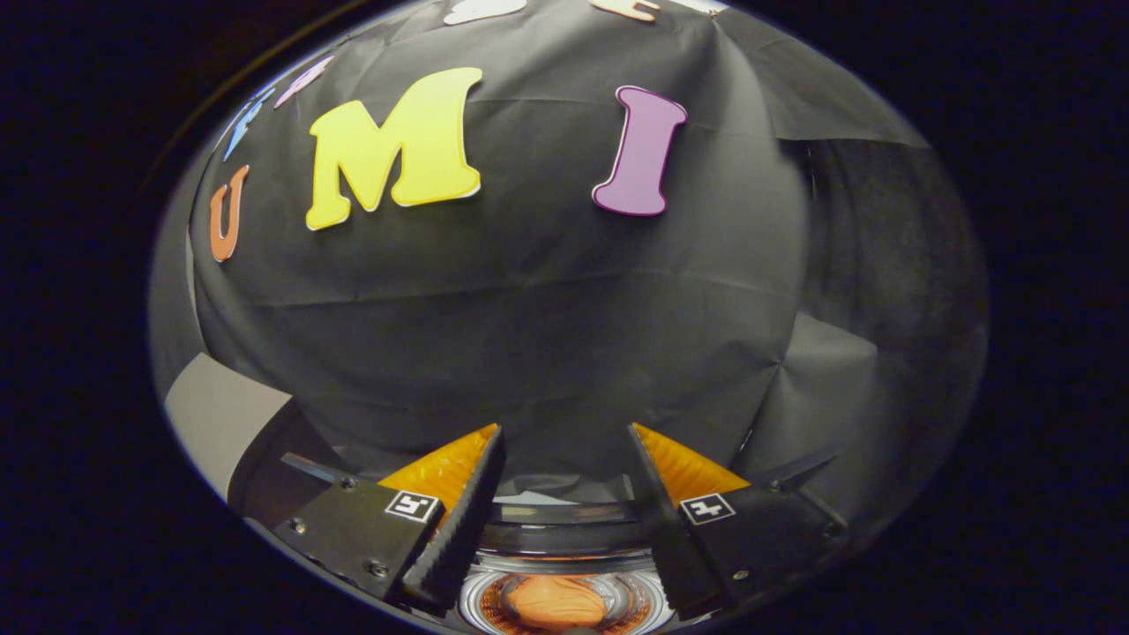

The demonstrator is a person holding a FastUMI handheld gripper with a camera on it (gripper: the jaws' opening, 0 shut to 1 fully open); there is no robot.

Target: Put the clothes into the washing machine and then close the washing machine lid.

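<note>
- Hovering over the washing machine, I judge the lid is next; I should find its edge before pushing.
- My fingers stand apart, holding nothing.
- Orange clothes lie inside the drum, below and between them.

An orange garment lies bunched inside the washer, low between the fingers. The washer's round rim curves just above it, dark on top with a shiny ribbed inner ring around the cloth. The lid cannot be made out.
</note>
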